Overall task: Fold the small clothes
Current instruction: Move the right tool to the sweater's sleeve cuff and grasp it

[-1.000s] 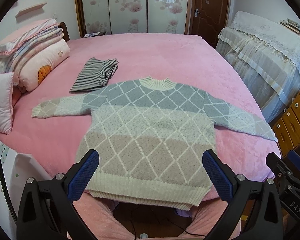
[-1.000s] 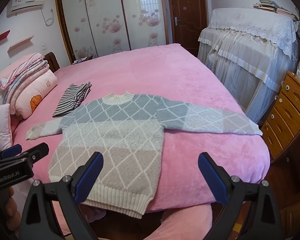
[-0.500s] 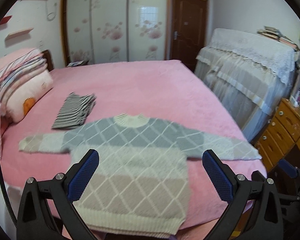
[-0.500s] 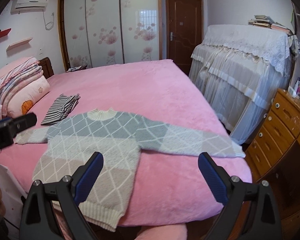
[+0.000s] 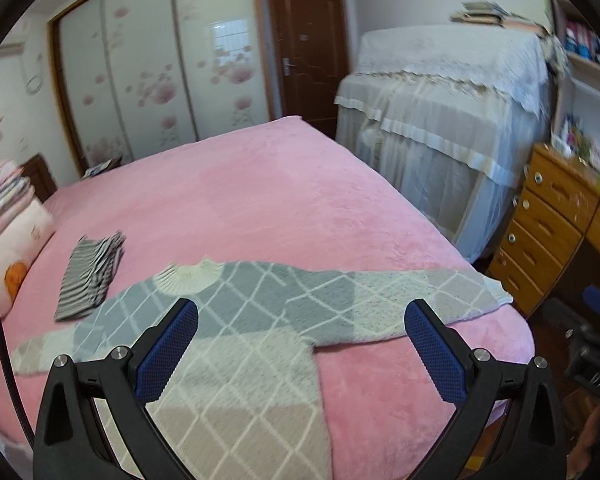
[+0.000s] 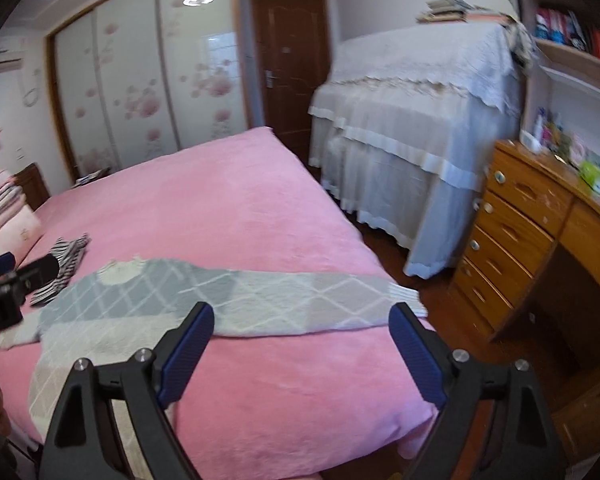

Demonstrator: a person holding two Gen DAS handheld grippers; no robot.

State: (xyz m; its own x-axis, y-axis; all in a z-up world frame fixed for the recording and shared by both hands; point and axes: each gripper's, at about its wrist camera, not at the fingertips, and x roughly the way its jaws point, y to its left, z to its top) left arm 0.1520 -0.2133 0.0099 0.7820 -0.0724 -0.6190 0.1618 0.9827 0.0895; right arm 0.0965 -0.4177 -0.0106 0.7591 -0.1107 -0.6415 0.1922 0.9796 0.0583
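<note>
A bedroom with flower-printed sliding wardrobe doors, a brown wooden door and a wooden chest of drawers surrounds a wide bed under a plush pink blanket. The only writing in sight is white lettering on the black body of the left gripper at the left edge of the right wrist view, too cut off and blurred to read. A grey, cream and beige diamond-patterned knitted sweater lies flat on the near part of the blanket, front up, its cream ribbed collar pointing toward the far side of the bed and its hem toward the cameras, so the body runs near to far. Its sleeves stretch crosswise, one reaching the bed's right edge with the cuff at the rim. Beside the collar, a folded black-and-white striped garment rests near the pillows. The left gripper hovers above the sweater with blue-padded fingers spread wide, nothing between them. The right gripper is also spread wide and empty over the sleeve, its jaws having just been closing slightly.
</note>
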